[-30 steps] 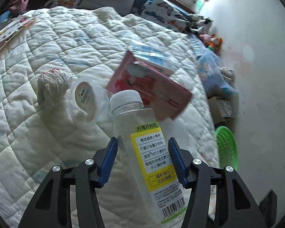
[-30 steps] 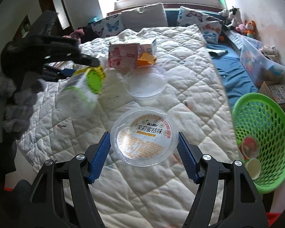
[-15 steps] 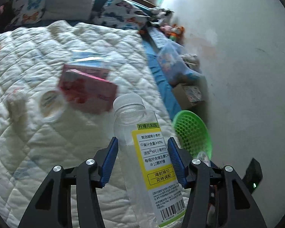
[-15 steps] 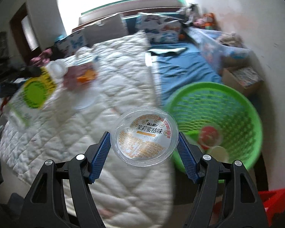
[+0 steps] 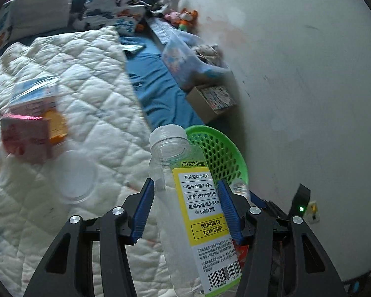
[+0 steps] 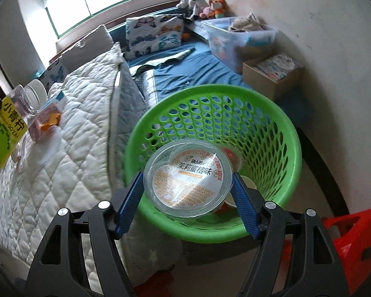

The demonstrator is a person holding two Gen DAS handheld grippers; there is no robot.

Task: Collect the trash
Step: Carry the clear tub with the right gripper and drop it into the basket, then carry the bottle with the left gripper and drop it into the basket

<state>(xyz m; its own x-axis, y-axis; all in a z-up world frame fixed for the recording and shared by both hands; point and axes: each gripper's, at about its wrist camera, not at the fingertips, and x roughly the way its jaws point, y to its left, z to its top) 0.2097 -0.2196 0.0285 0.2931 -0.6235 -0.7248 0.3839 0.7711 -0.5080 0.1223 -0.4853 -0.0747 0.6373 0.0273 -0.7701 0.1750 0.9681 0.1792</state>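
Observation:
My left gripper (image 5: pixel 185 183) is shut on a clear empty juice bottle (image 5: pixel 193 198) with a yellow label and white cap, held upright over the edge of the white quilt. The same bottle (image 6: pixel 5 128) shows at the far left of the right wrist view. Just behind it stands the green mesh basket (image 5: pixel 220 153). My right gripper (image 6: pixel 187 177) holds a clear plastic dessert cup (image 6: pixel 185 185) with an orange-printed lid above the green basket (image 6: pixel 291 133). Its jaws are opening, and the pads still touch the cup's sides. Small cups (image 6: pixel 232 157) lie in the basket's bottom.
A pink carton (image 5: pixel 24 136) and a clear round lid (image 5: pixel 74 180) lie on the quilt (image 5: pixel 86 74). Beyond the basket are a cardboard box (image 6: pixel 272 74), a clear storage bin (image 6: pixel 237 39) and the wall. A red stool (image 6: pixel 353 237) stands at the lower right.
Both grippers swung right, off the bed toward the green basket. The cup is now over the basket's opening, and the bottle has come up beside the basket's near rim.

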